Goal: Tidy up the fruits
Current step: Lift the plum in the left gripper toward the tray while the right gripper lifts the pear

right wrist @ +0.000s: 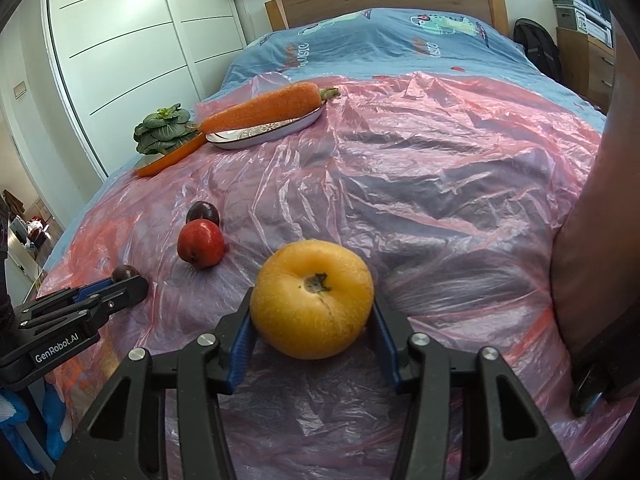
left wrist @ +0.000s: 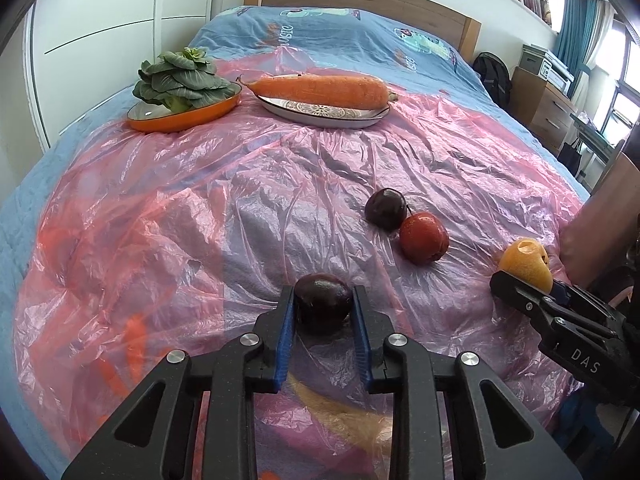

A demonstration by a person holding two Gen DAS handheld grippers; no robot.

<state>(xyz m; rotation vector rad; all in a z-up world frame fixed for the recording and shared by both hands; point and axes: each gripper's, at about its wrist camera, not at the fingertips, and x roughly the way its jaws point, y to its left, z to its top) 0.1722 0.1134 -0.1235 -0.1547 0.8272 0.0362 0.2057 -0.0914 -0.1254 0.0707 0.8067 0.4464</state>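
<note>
My left gripper (left wrist: 323,305) is shut on a dark purple plum (left wrist: 322,299) low over the pink plastic sheet (left wrist: 200,200); it also shows at the left of the right wrist view (right wrist: 130,278). My right gripper (right wrist: 312,312) is shut on a yellow-orange round fruit (right wrist: 312,298), also seen at the right of the left wrist view (left wrist: 525,265). A second dark plum (left wrist: 386,208) and a red fruit (left wrist: 424,238) lie side by side on the sheet between the grippers, also in the right wrist view (right wrist: 204,212) (right wrist: 200,242).
At the back left, an orange plate (left wrist: 180,118) holds leafy greens (left wrist: 180,82), and a patterned oval plate (left wrist: 324,114) holds a big carrot (left wrist: 320,90). The sheet covers a blue bed. A wardrobe stands left, a dresser (left wrist: 544,108) right.
</note>
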